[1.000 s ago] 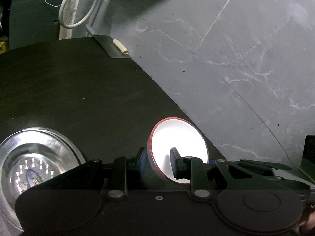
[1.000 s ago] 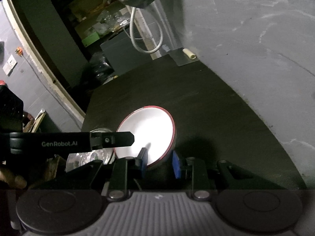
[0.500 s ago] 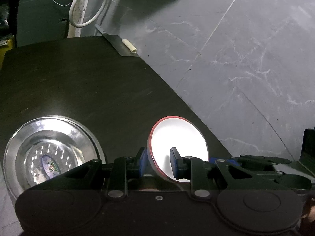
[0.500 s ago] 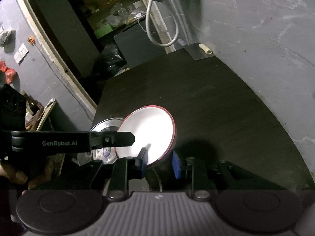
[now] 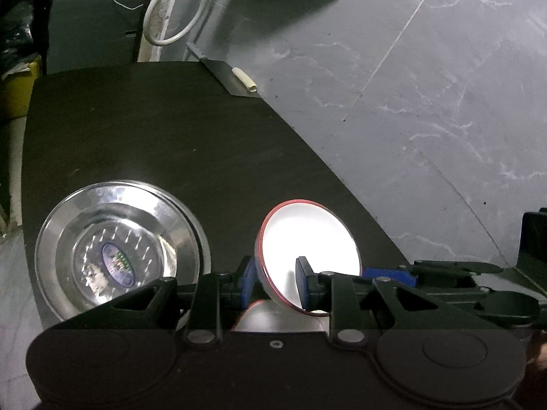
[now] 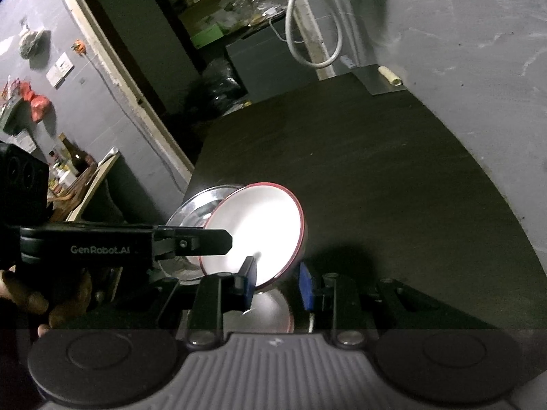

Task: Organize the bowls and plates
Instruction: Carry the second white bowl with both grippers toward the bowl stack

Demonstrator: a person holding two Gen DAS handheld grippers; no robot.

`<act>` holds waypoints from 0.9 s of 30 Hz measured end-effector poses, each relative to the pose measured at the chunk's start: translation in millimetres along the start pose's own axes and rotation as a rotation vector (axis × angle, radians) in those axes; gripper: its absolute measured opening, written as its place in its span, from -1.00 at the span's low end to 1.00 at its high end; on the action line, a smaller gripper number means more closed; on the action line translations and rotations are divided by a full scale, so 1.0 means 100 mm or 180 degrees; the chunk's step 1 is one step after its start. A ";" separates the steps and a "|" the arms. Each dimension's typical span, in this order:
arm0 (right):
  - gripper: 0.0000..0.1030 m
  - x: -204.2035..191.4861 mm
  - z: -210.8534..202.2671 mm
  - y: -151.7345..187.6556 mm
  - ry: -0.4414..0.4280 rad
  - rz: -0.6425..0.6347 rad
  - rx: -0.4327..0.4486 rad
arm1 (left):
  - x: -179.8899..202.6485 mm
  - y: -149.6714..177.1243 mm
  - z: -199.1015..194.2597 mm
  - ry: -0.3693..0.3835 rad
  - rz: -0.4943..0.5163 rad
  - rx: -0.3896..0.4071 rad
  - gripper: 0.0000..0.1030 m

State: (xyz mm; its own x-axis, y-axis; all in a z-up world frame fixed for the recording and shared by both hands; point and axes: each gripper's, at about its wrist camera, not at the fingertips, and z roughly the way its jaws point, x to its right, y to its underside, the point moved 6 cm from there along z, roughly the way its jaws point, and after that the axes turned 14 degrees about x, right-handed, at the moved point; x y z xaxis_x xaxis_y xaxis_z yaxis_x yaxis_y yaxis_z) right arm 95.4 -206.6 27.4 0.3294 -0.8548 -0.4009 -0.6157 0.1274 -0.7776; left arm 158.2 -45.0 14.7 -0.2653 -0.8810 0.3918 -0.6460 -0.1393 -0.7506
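A white bowl with a red rim [image 5: 309, 239] is held tilted above the dark table, gripped from two sides. My left gripper [image 5: 275, 282] is shut on its near rim, one blue pad outside and one inside. My right gripper [image 6: 277, 282] is shut on the same bowl [image 6: 259, 229], one pad inside and one outside. A steel plate [image 5: 116, 249] with a sticker in its centre lies on the table to the left; in the right wrist view it [image 6: 195, 205] shows behind the bowl. Another red-rimmed white dish [image 5: 273, 317] shows partly below the bowl.
The dark table [image 5: 164, 143] ends at a curved edge on the right, over grey marble floor [image 5: 427, 102]. A metal sheet with a small cream roll [image 5: 244, 80] lies at the far corner. A white hose [image 5: 174, 10] hangs beyond. Shelves and clutter stand at the left [image 6: 68, 171].
Both grippers have lifted with the bowl still held. The steel plate has come more fully into the left wrist view, and a second dish now shows under the bowl.
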 end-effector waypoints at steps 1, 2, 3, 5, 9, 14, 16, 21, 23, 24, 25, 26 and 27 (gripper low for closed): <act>-0.41 -0.01 -0.01 0.01 -0.0018 -0.0016 -0.0018 | 0.00 0.01 -0.01 -0.0005 0.0004 -0.0005 -0.49; -0.41 -0.03 -0.01 0.02 -0.0031 -0.0029 -0.0035 | 0.00 0.02 -0.02 -0.0009 0.0007 -0.0012 -0.48; -0.41 -0.05 -0.01 0.03 -0.0043 -0.0042 -0.0055 | -0.01 0.04 -0.04 -0.0012 0.0008 -0.0021 -0.48; -0.41 -0.07 -0.02 0.06 -0.0073 -0.0066 -0.0096 | -0.01 0.08 -0.07 -0.0016 0.0016 -0.0043 -0.48; -0.41 -0.10 -0.05 0.11 -0.0112 -0.0092 -0.0163 | 0.00 0.16 -0.11 -0.0023 0.0011 -0.0105 -0.48; -0.40 -0.12 -0.05 0.15 -0.0135 -0.0085 -0.0225 | 0.01 0.23 -0.13 -0.0041 0.0002 -0.0170 -0.49; -0.40 -0.13 -0.04 0.17 -0.0145 -0.0079 -0.0250 | 0.00 0.25 -0.15 -0.0058 0.0004 -0.0194 -0.48; -0.40 -0.15 -0.03 0.24 -0.0185 -0.0086 -0.0321 | 0.00 0.30 -0.19 -0.0083 0.0005 -0.0248 -0.48; -0.40 -0.17 -0.03 0.25 -0.0204 -0.0108 -0.0351 | -0.01 0.33 -0.21 -0.0090 0.0018 -0.0274 -0.48; -0.40 -0.18 -0.03 0.26 -0.0215 -0.0120 -0.0368 | -0.01 0.34 -0.22 -0.0092 0.0029 -0.0289 -0.49; -0.40 -0.19 -0.03 0.27 -0.0224 -0.0132 -0.0385 | 0.00 0.35 -0.23 -0.0092 0.0041 -0.0307 -0.49; -0.40 -0.19 -0.03 0.28 -0.0232 -0.0140 -0.0396 | 0.00 0.36 -0.23 -0.0089 0.0052 -0.0322 -0.48; -0.40 -0.20 -0.03 0.29 -0.0238 -0.0146 -0.0405 | 0.00 0.38 -0.24 -0.0085 0.0062 -0.0339 -0.48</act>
State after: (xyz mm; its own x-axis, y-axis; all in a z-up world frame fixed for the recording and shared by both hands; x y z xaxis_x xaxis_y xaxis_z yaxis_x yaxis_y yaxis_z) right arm 68.7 -187.3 14.7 0.4087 -0.8179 -0.4051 -0.6831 0.0202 -0.7301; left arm 116.7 -39.5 -0.7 -0.2603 -0.8949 0.3624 -0.7136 -0.0745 -0.6966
